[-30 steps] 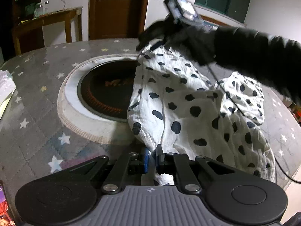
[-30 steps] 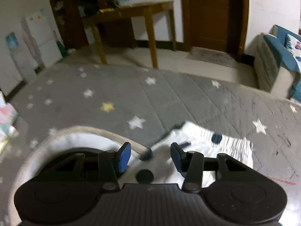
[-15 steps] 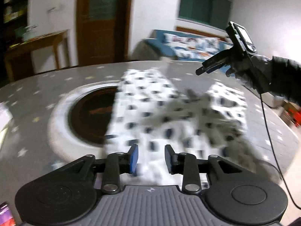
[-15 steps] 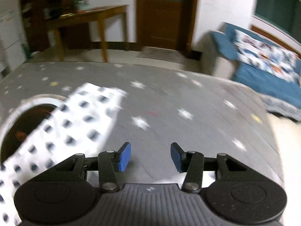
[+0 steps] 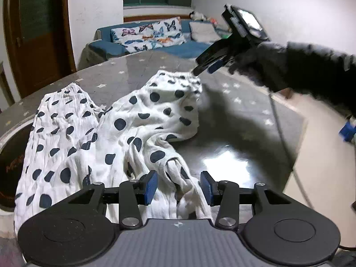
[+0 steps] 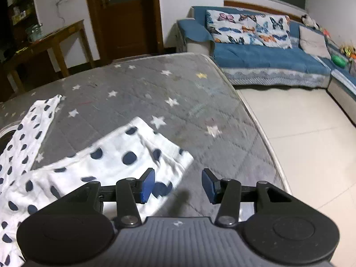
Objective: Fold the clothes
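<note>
I see the white garment with dark dots lying crumpled on the grey worktop, which has a cover with small stars. One part of the cloth spreads flat to the left, the other part makes a raised hump in the middle, and a twisted fold runs toward my left gripper. The jaws of this gripper have just been opening; now they stand apart and the twisted fold lies between them, but the blue pads do not press on it.

On the left edge of the worktop there is a round dark opening with a pale rim, and the cloth partly covers it. I cannot tell what is inside it.

My right gripper has its jaws apart too and holds nothing. In the left wrist view it hangs just above the far corner of the hump, held by a hand in a black glove, and a cable hangs down from it over the worktop edge. In its own view, the corner of the garment lies under the left pad, and the bare worktop is under the right pad.

Behind the worktop stand a blue sofa with butterfly cushions, a brown door and a wooden side table. Nothing lies on the worktop between the grippers and the cloth.
</note>
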`<state>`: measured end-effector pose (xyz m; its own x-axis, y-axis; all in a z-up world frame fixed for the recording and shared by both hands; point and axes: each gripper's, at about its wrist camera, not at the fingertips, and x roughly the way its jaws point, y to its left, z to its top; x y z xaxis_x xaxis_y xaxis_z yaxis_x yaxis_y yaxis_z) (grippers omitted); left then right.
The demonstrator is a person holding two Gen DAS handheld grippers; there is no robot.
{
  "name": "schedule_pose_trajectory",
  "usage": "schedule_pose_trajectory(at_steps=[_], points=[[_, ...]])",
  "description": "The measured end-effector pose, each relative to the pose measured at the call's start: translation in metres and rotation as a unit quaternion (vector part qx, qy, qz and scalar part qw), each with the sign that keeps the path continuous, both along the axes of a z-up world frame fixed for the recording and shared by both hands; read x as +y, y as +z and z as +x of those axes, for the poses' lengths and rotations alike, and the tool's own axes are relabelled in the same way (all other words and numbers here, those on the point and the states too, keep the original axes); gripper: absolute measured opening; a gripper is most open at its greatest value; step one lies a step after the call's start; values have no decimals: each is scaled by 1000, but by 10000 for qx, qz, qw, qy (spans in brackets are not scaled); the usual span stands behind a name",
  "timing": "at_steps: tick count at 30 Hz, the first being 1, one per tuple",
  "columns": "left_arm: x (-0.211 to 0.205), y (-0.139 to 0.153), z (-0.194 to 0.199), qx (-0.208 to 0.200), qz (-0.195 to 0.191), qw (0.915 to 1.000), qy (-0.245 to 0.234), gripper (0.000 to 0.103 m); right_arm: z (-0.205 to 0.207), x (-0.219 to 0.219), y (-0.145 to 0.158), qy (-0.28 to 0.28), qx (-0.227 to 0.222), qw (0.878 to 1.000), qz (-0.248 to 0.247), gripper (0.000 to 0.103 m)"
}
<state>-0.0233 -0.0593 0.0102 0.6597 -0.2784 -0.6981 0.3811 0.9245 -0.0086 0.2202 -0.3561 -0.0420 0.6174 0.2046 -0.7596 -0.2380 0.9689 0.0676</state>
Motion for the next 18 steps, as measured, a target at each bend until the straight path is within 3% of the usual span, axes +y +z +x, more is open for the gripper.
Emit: schedule_pose_trajectory(at_steps=[4, 9, 10, 11, 12, 15, 18], points=[[-5, -14, 15, 177, 171, 9997, -19, 41, 3, -4, -13, -96, 60, 9999, 103, 47], [-4, -23, 26, 381, 74, 9992, -112, 14, 14, 6, -23, -125, -28, 9999, 81, 45], [-2, -23, 26, 414, 0, 9990, -149, 12, 16, 10, -24, -93, -62, 9999, 42, 36], [1, -23, 25, 443, -79, 9988, -191, 10, 18, 14, -24, -44, -85, 10000, 11, 21], [3, -22, 24, 470, -199, 9983, -289, 9, 21, 18, -23, -9, -103, 9999, -38, 14], [7, -17, 17, 488, -488, 9951, -712, 8, 28, 33, -19, 101, -240, 9989, -392, 9], [5, -14, 7, 457, -679, 9893, -1210, 8, 37, 48, -7, 203, -670, 9946, -767, 7]])
